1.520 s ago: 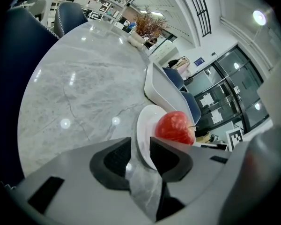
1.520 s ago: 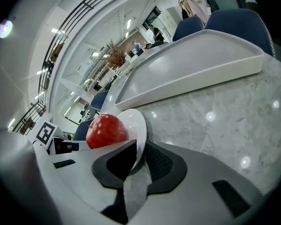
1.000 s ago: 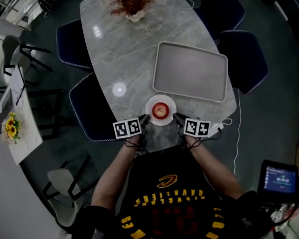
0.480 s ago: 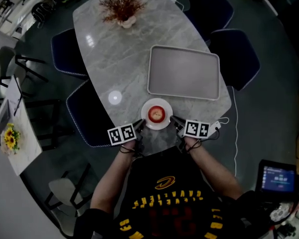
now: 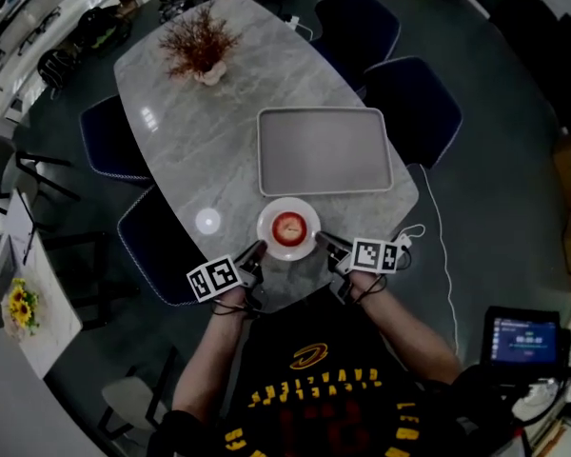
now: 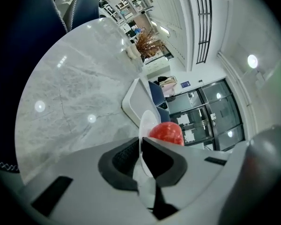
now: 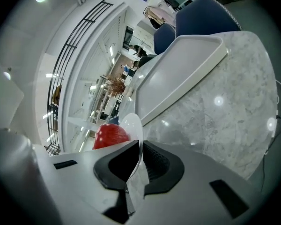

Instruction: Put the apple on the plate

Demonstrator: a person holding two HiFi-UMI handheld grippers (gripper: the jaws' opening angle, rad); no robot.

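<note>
A red apple (image 5: 288, 227) lies on a small white plate (image 5: 288, 204) near the front edge of the marble table (image 5: 200, 141). My left gripper (image 5: 259, 248) pinches the plate's left rim, its jaws closing on the thin edge. My right gripper (image 5: 320, 239) is shut on the right rim. In the left gripper view the plate (image 6: 147, 120) stands edge-on between the black pads (image 6: 119, 156), with the apple (image 6: 166, 131) behind it. The right gripper view shows the same: plate (image 7: 132, 124), apple (image 7: 109, 136), pads (image 7: 157, 163).
A large grey tray (image 5: 324, 150) lies just beyond the plate. A vase of dried red twigs (image 5: 198, 50) stands at the table's far end. Dark blue chairs (image 5: 409, 103) ring the table, and a cable (image 5: 428, 246) hangs off its right corner.
Both grippers have risen with the plate and apple held between them. The plate now sits a little further from the tray in the head view.
</note>
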